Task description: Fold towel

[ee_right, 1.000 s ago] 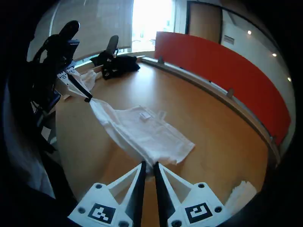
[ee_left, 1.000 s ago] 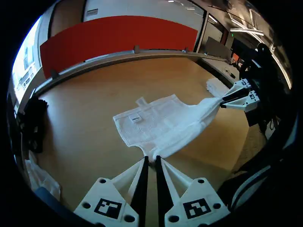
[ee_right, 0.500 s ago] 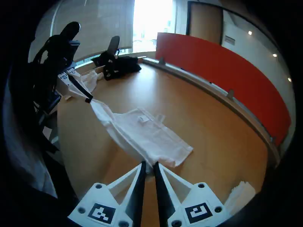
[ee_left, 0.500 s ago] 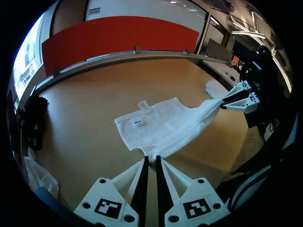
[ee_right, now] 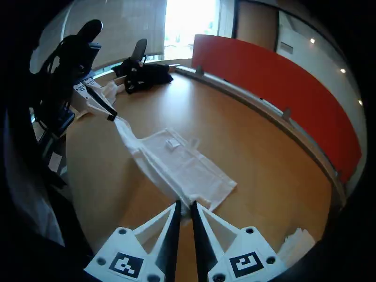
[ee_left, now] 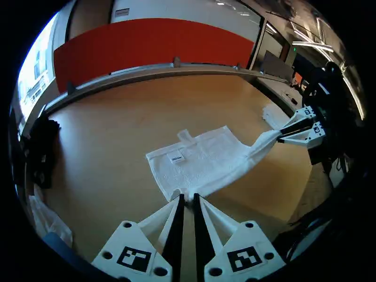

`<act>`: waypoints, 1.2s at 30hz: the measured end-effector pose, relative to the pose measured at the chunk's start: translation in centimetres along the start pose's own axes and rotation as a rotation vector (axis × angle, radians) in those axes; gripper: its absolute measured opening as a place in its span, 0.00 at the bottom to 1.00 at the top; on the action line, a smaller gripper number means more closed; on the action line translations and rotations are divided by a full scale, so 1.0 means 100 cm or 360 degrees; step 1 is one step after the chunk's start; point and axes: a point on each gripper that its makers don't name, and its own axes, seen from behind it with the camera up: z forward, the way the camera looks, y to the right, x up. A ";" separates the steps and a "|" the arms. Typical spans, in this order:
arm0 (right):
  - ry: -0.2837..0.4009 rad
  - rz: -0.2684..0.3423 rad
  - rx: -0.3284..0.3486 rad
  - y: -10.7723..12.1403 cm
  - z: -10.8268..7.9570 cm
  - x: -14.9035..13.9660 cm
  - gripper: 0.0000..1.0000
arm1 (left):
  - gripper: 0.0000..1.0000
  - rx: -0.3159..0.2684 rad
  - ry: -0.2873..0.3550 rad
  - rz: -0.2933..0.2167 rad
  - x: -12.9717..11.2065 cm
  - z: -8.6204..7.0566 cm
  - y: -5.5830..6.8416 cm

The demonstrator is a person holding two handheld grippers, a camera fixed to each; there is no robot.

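Note:
A white towel (ee_left: 207, 157) lies half flat on the wooden table (ee_left: 117, 131), its label tag facing up. Its near edge is lifted and stretched between the two grippers. My left gripper (ee_left: 188, 199) is shut on one near corner. My right gripper (ee_left: 281, 136) is shut on the other corner, off to the right. In the right gripper view the towel (ee_right: 185, 167) runs from my right gripper (ee_right: 184, 207) to the left gripper (ee_right: 111, 116), held by a person at the far left.
A red partition (ee_left: 150, 42) stands along the table's far edge. A black bag (ee_right: 148, 75) and loose white cloth (ee_right: 109, 89) lie at one end. Folded white towels (ee_left: 275, 115) sit at the other end, also seen as towels (ee_right: 298, 242). A chair (ee_right: 138, 49) stands by the window.
Both grippers kept their hold. The towel has slid slightly across the table, and its lifted edge is drawn straighter and lower between them.

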 end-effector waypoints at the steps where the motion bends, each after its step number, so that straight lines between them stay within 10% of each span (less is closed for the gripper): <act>1: -0.0002 0.0007 -0.0003 0.003 0.003 0.000 0.16 | 0.13 0.0006 0.0004 -0.0004 0.002 0.003 -0.002; 36: -0.0128 0.0078 -0.0027 0.056 0.067 0.000 0.17 | 0.13 0.0111 -0.0058 -0.0053 0.024 0.085 -0.051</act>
